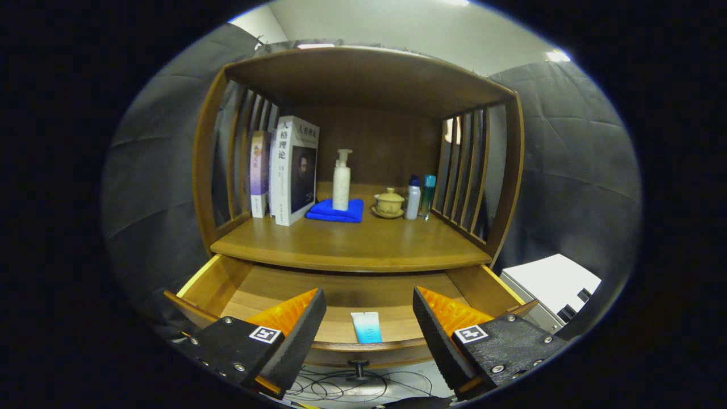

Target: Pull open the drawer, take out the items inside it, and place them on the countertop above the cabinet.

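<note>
The wooden cabinet's drawer (216, 278) stands pulled open below the countertop (352, 244). Inside it a light blue tube (366, 327) lies near the drawer's front wall, seen between my fingers and a little beyond them. The drawer's knob (359, 369) shows under the front wall. My gripper (369, 301) is open, hovering above the drawer's front edge with nothing between its fingers.
On the countertop stand two books (292, 170), a white pump bottle (341, 180) on a folded blue cloth (336, 211), a lidded tea cup on a saucer (389, 203) and two small bottles (420, 197). A white box (554, 284) sits right of the cabinet. Cables lie on the floor below.
</note>
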A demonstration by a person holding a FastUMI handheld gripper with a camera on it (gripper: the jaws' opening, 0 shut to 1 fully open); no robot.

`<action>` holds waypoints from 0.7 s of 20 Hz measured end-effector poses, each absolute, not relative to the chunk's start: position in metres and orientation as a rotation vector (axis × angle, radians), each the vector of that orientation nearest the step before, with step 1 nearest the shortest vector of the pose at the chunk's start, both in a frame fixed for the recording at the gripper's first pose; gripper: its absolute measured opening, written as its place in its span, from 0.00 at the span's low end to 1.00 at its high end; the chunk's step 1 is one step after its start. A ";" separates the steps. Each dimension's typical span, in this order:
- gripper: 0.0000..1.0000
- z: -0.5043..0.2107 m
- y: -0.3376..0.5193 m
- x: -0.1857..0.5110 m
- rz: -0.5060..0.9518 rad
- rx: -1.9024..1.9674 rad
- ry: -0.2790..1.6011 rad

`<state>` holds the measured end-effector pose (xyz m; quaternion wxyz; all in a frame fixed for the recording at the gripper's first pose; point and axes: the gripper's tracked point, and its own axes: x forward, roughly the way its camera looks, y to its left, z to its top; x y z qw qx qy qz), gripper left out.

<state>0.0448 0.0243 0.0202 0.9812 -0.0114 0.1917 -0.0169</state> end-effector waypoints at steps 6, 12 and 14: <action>0.95 -0.017 0.009 0.071 -0.093 -0.050 0.569; 0.95 -0.070 0.023 0.083 -0.075 0.002 0.787; 0.95 -0.079 0.024 0.087 -0.078 -0.006 0.824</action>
